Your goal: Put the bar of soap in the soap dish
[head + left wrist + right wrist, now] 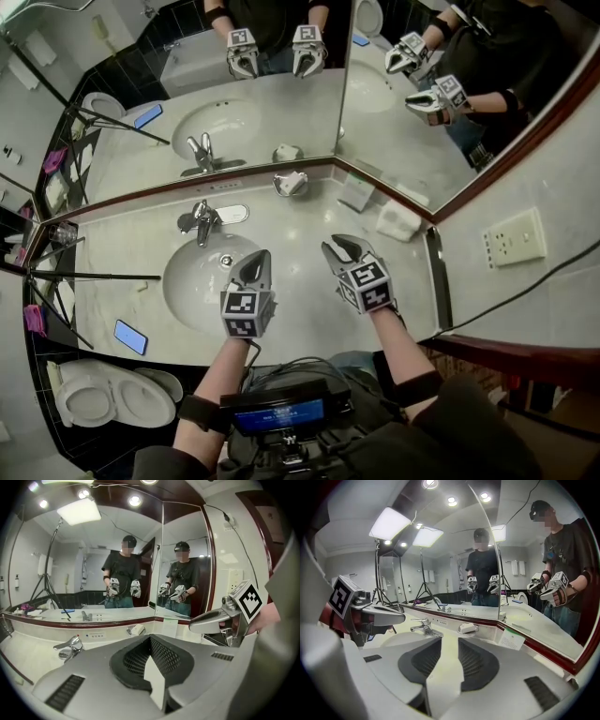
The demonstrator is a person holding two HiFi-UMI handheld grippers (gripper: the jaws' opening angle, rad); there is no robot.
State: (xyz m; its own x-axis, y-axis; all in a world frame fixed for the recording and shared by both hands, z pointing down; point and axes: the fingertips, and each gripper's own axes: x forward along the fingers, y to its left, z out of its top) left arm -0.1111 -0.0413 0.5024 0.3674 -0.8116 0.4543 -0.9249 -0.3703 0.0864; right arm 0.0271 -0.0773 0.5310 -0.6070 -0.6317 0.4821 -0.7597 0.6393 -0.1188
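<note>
A pale bar of soap (290,181) lies in the small metal soap dish (278,187) at the back of the counter, under the corner of the two mirrors. The dish (136,630) shows ahead in the left gripper view, and the dish (468,628) in the right gripper view holds the soap too. My left gripper (253,267) hovers over the basin's right rim, shut and empty. My right gripper (339,248) hangs over the counter beside it, its jaws slightly parted with nothing between them. Both point toward the dish and stand well short of it.
The basin (187,291) with a chrome faucet (202,220) fills the counter's left middle. A folded white towel (398,222) and a small card (356,192) sit right of the dish. A blue phone (130,337) lies at the front left. Tripod legs (94,275) cross the left side.
</note>
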